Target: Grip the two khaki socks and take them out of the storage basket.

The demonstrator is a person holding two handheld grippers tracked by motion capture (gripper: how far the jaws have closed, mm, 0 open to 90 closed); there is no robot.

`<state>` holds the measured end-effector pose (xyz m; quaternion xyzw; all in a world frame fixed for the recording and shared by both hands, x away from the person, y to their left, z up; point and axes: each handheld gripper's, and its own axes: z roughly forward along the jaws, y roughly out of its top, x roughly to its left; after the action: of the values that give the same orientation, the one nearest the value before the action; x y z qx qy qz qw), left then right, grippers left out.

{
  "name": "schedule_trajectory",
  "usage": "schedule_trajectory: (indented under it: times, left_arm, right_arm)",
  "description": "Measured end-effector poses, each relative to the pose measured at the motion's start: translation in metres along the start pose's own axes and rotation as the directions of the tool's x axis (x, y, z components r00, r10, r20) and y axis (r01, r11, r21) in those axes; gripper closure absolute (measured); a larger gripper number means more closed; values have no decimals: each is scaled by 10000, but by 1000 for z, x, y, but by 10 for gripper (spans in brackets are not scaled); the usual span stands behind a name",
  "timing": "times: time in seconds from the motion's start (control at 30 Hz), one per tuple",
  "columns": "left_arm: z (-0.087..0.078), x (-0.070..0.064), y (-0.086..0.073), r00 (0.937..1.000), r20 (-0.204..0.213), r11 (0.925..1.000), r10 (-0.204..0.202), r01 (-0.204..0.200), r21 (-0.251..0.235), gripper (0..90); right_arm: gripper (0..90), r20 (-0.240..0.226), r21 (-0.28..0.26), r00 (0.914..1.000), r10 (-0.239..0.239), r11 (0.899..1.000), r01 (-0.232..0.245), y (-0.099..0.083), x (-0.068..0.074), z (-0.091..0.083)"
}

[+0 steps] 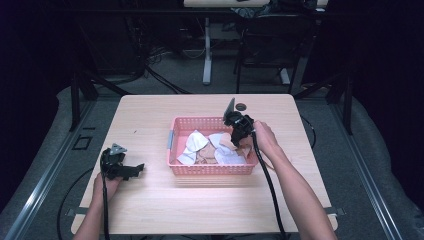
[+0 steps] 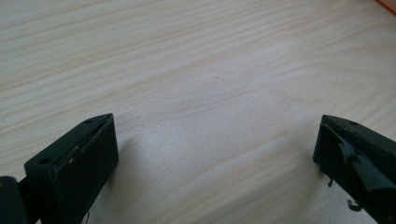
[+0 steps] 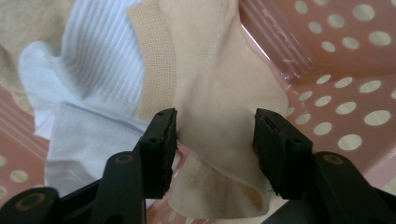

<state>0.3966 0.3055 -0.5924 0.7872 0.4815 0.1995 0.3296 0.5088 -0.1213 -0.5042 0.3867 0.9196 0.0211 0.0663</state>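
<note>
On the counter [image 1: 150, 205] sits the pink basket [image 1: 175, 125]. My right gripper [image 3: 215, 135] straddles the beige sock [image 3: 219, 93] at its right end, jaws apart. I'd close squarely on one layer, clear of the white sock [image 3: 93, 65]. The left gripper [image 2: 215, 154] rests open; its own view confirms bare wood between the jaws.

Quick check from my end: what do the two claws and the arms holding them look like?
Both claws, left and right, are black, with blocky rectangular pads that show small screw holes and worn edges. The left carries a grey three-cornered plate. A black cable trails from each. The forearms are bare, no sleeves.
</note>
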Motion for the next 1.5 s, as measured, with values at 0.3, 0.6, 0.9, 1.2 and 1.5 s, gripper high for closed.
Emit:
schedule_trajectory:
  times: [0.3,0.6,0.9,1.2,1.5]
  left_arm:
    - [0,0,0,10000,43,10000,9,-9,-26,0]
    - [0,0,0,10000,40,10000,2,-2,-28,0]
    - [0,0,0,10000,44,10000,13,-13,-26,0]
    - [0,0,0,10000,61,10000,31,-31,5,0]
    - [0,0,0,10000,57,10000,23,-23,7,0]
  right_arm:
    - [237,-184,45,9995,-262,9996,263,0,4,-4]
    - [394,913,577,9946,-493,9974,442,4,12,10]
    - [819,955,643,9947,-368,9975,308,1,6,11]
    - [868,-289,-968,9992,293,9948,-320,-12,0,-8]
    - [871,-1127,-1791,9927,420,9819,-619,-19,-3,-46]
